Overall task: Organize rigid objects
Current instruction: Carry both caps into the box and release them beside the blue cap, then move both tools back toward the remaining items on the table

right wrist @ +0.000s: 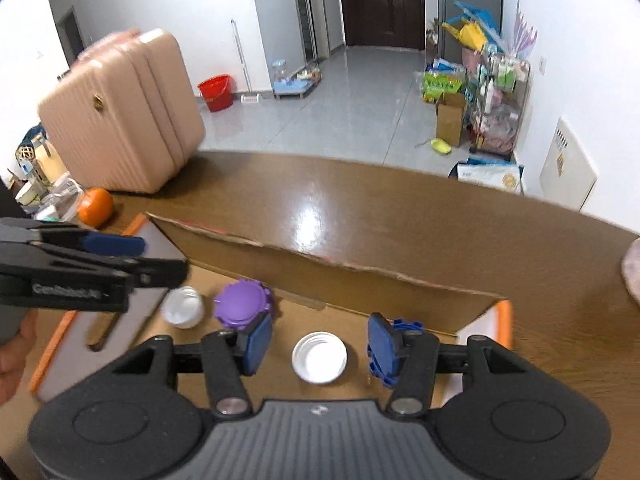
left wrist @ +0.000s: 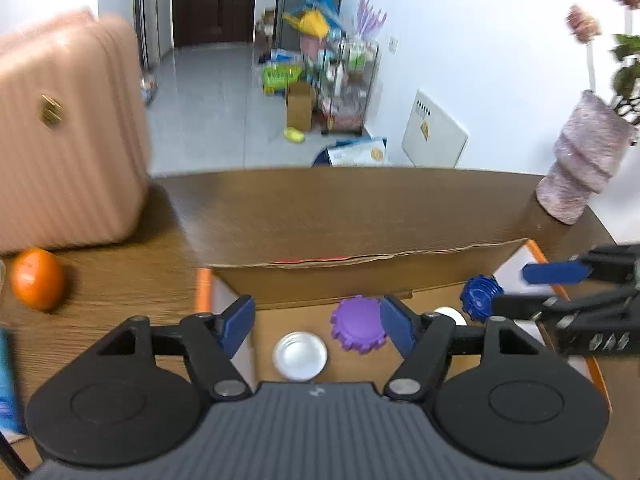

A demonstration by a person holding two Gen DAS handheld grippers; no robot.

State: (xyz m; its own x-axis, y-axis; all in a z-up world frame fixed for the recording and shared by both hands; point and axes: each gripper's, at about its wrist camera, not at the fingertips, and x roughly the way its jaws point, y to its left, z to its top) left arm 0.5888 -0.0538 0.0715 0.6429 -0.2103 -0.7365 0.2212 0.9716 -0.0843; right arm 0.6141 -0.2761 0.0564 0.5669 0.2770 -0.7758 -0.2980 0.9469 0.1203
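An open cardboard box (left wrist: 344,272) (right wrist: 320,272) sits on the wooden table. Inside lie a purple gear-shaped lid (left wrist: 357,324) (right wrist: 242,305), a blue gear-shaped lid (left wrist: 480,296) (right wrist: 408,326), a white cap (left wrist: 300,355) (right wrist: 182,307) and a second white cap (left wrist: 450,314) (right wrist: 319,357). My left gripper (left wrist: 318,326) (right wrist: 152,258) is open and empty above the box, over the first white cap. My right gripper (right wrist: 318,344) (left wrist: 516,286) is open and empty over the second white cap, its right finger in front of the blue lid.
An orange (left wrist: 38,278) (right wrist: 95,207) lies on the table left of the box. A pink suitcase (left wrist: 68,136) (right wrist: 120,120) stands at the far left. A pink vase (left wrist: 584,160) stands at the table's right end. Clutter lies on the floor beyond the table.
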